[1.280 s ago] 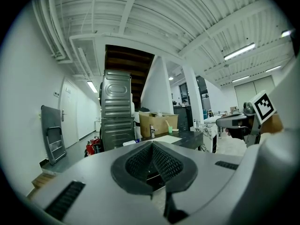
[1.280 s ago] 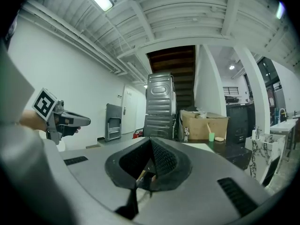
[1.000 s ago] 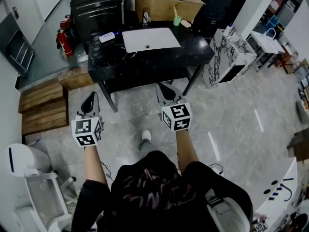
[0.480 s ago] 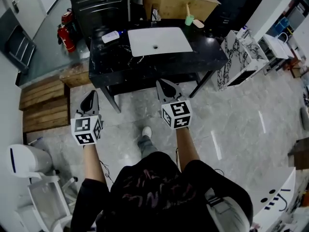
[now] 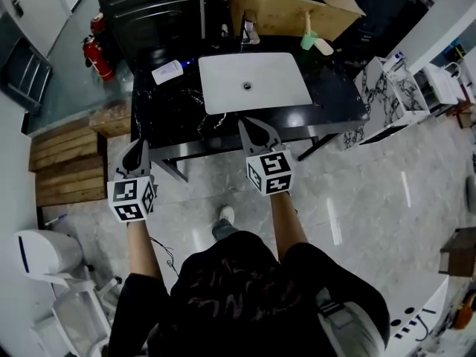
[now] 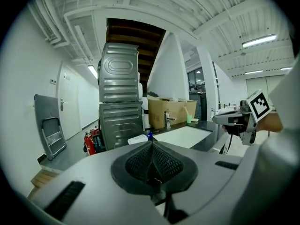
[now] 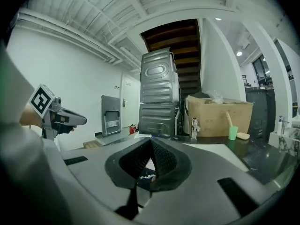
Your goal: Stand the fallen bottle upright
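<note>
- The person's forearms reach straight ahead toward 12 o'clock, held side by side and close to level, each gripper's marker cube facing up.
- The left gripper (image 5: 138,151) has its jaws pressed together with nothing between them, as the left gripper view (image 6: 151,145) shows. In the head view its tip sits just short of the black counter's (image 5: 338,95) near-left corner.
- The right gripper (image 5: 245,127) is likewise closed and empty, which its own view (image 7: 150,146) confirms. Its tip is at the counter's near edge, in front of the white sink basin (image 5: 253,80).
- The step in hand looks like the approach. Nothing is gripped and the bottle is untouched.
- The fallen bottle (image 5: 166,72), white with a blue cap, lies on its side on the counter just left of the basin. That puts it at about 1 o'clock from the left gripper and 10 o'clock from the right. The left gripper view shows it straight ahead (image 6: 137,138).
- The left gripper seems the better placed for the next move. Its jaws must first part wide enough for the bottle's body, then reach over the counter edge, close on it and tip it up onto its base.
- Beyond, at 12 o'clock, stand the faucet (image 5: 249,32), a green cup (image 5: 308,41) and a cardboard box (image 5: 290,6).
</note>
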The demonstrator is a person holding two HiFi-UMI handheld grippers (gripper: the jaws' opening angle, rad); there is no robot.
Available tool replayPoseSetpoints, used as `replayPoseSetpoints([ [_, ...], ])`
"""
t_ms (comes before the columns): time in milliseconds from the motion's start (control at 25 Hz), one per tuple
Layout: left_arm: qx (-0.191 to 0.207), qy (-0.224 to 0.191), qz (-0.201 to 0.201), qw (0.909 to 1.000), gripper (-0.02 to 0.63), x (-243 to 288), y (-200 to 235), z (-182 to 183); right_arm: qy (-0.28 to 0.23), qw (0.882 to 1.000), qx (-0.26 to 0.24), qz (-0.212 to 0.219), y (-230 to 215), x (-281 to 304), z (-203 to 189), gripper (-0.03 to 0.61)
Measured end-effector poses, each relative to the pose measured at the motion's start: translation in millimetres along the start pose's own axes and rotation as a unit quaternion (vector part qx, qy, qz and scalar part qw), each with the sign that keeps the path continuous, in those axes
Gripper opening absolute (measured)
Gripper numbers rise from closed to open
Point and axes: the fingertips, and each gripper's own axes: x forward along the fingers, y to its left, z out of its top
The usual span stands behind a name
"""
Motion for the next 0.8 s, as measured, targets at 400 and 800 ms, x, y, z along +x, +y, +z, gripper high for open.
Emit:
replayPoseSetpoints([
  [400,0.016,0.016,0.008,0.9997,0.017,81,21,26,0.008,0.999,0.020,0.028,-39,73,12,0.014],
  [800,0.025,0.028,-0.002,0.9993,0.017,155,55,35,0.014,0.999,0.020,0.022,-59,138,21,0.012],
])
